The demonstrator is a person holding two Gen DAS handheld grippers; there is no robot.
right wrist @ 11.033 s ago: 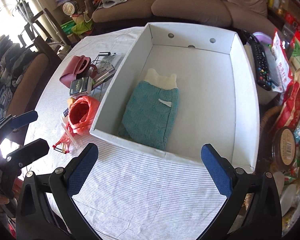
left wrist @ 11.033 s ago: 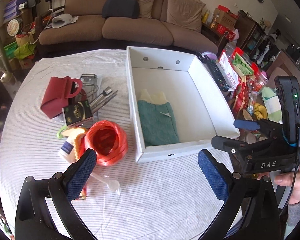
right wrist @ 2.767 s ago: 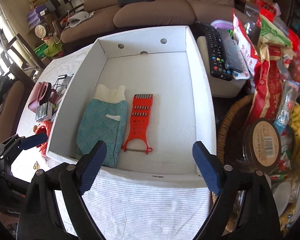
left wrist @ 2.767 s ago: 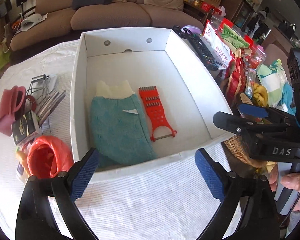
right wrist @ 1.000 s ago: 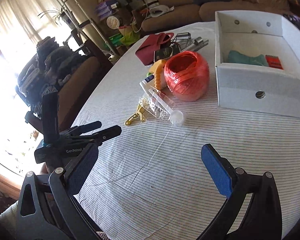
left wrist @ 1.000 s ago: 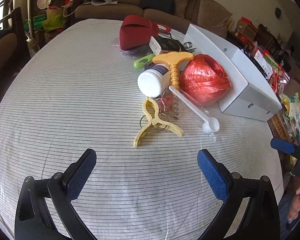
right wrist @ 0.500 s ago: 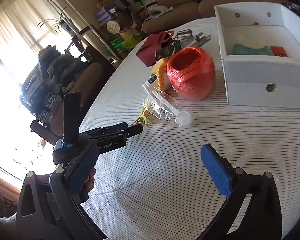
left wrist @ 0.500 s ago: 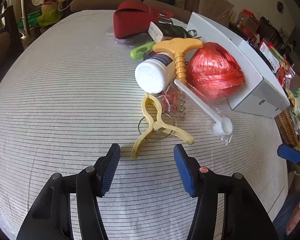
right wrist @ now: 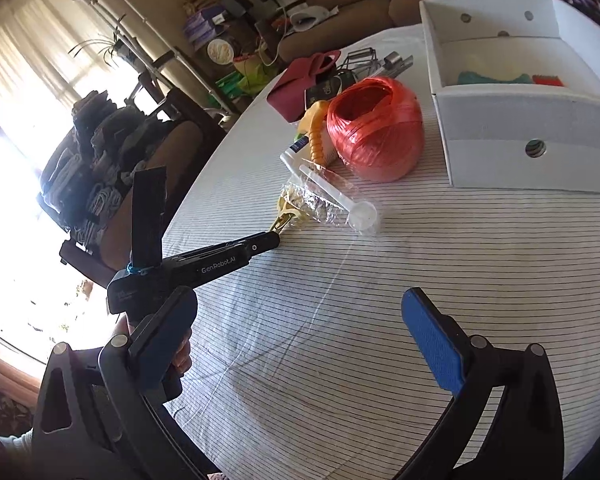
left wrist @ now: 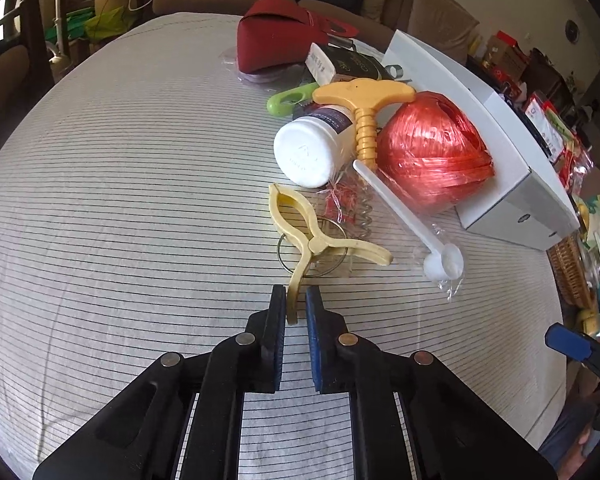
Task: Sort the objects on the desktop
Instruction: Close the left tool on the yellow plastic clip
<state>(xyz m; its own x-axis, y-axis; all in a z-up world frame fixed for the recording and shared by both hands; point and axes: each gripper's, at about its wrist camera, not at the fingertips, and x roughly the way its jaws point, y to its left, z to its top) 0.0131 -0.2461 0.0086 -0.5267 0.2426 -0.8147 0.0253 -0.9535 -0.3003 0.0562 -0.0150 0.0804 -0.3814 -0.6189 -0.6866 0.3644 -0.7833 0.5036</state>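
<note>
The left claw is clenched on the near leg of the yellow clip, whose long axis runs straight ahead toward the red ball; the right claw hangs released, well apart.

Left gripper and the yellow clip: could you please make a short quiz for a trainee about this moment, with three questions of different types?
1. True or false: the left gripper is closed on one leg of the yellow clip.
2. What lies directly between the white bottle and the red twine ball?
A. a green handle
B. a yellow T-handled tool
C. a remote control
3. Fill the blank: the right gripper holds ____.

Key: 1 true. 2 B, the yellow T-handled tool. 3 nothing; its jaws stand wide open above the striped tablecloth.
</note>
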